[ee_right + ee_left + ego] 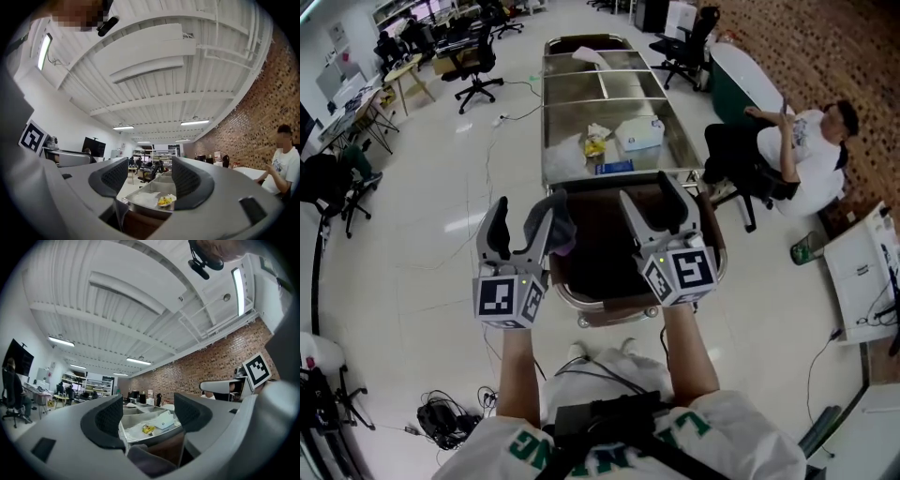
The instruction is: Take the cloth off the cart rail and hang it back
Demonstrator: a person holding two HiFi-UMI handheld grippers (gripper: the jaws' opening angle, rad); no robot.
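A grey-purple cloth (562,226) hangs bunched at the near left corner of the steel cart (609,94), beside the cart's dark near-end bin (600,253). My left gripper (520,217) stands open just left of the cloth, and its right finger touches or overlaps the cloth. In the left gripper view the cloth (147,462) lies low below the open left gripper (147,416), with no pad pressing on it. My right gripper (654,199) is open over the bin's right side with nothing between its fingers. In the right gripper view the right gripper (147,176) frames the cart top.
On the cart deck lie a white box (639,134), a yellow wrapper (595,145), a blue packet (614,167) and crumpled white plastic (566,150). A person (797,141) sits on a chair right of the cart. Office chairs (473,66) stand at the back left. Cables (441,417) lie on the floor.
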